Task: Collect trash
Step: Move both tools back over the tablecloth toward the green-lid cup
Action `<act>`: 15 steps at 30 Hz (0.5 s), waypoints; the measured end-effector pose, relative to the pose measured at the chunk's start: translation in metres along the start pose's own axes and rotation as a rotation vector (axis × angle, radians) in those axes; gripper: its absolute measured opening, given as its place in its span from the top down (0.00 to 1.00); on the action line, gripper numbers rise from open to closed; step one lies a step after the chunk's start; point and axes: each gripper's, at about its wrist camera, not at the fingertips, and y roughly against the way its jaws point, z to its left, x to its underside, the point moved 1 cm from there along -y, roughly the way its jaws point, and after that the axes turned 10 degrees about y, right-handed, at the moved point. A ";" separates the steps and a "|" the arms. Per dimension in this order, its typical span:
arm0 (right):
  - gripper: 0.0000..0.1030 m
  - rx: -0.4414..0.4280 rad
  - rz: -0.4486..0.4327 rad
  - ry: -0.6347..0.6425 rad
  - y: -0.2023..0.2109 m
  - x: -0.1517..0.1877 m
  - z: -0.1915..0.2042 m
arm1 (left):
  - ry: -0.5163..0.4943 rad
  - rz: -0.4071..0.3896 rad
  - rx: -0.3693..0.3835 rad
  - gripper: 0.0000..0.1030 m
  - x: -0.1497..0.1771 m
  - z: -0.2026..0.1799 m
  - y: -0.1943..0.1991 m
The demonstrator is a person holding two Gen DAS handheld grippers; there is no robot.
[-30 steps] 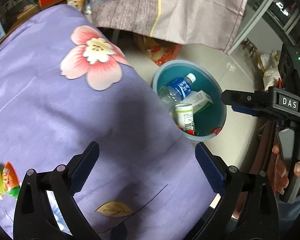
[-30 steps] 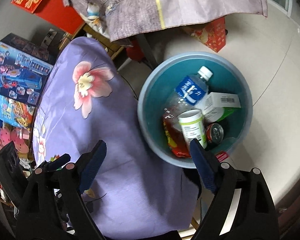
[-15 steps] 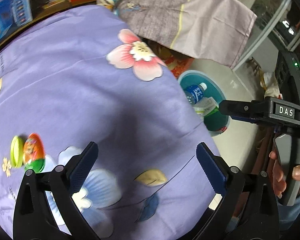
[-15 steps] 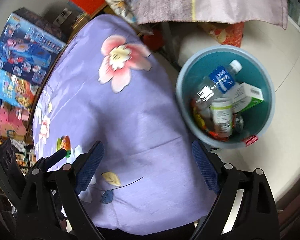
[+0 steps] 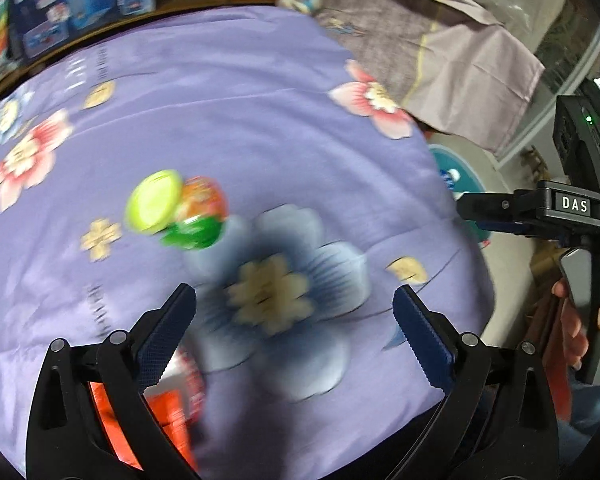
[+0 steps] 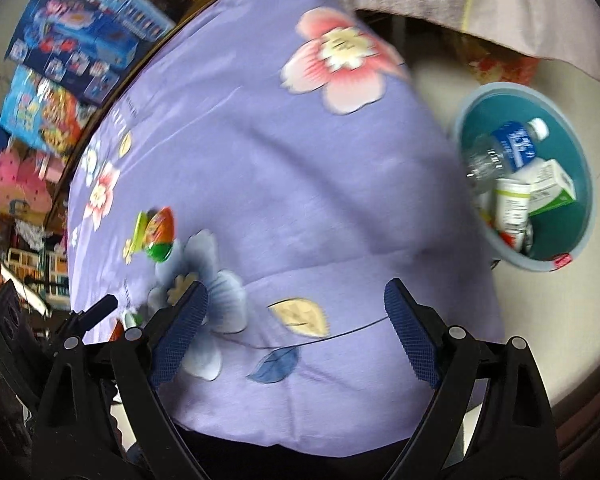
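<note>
A: Left wrist view first. The left hand-held gripper (image 5: 294, 312) hangs over the purple flowered cloth (image 5: 228, 120) on the worktop, jaws wide, holding nothing. A small cup (image 5: 180, 212) with a yellow-green lid lies on the cloth ahead, well apart from the fingers. A red wrapper (image 5: 172, 404) sits just under the left finger.

B: Right wrist view?

A: The right hand-held gripper (image 6: 296, 320) is also wide and bare. The bin (image 6: 580, 208) stands on the floor beside the worktop, already holding a bottle (image 6: 508, 148) and a box (image 6: 552, 188).

B: Risks?

A: The cup looks rounded; an off-centre pinch could roll it away. Pinching cloth with it may drag the cover.
</note>
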 end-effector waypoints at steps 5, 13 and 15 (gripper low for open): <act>0.17 -0.023 0.027 0.052 -0.012 0.007 0.033 | 0.032 -0.025 -0.061 0.04 0.018 0.037 0.020; 0.17 -0.046 0.053 0.111 -0.023 0.018 0.067 | 0.096 -0.007 -0.122 0.04 0.054 0.085 0.030; 0.17 -0.048 0.065 0.119 -0.027 0.020 0.072 | 0.104 0.000 -0.130 0.04 0.060 0.090 0.029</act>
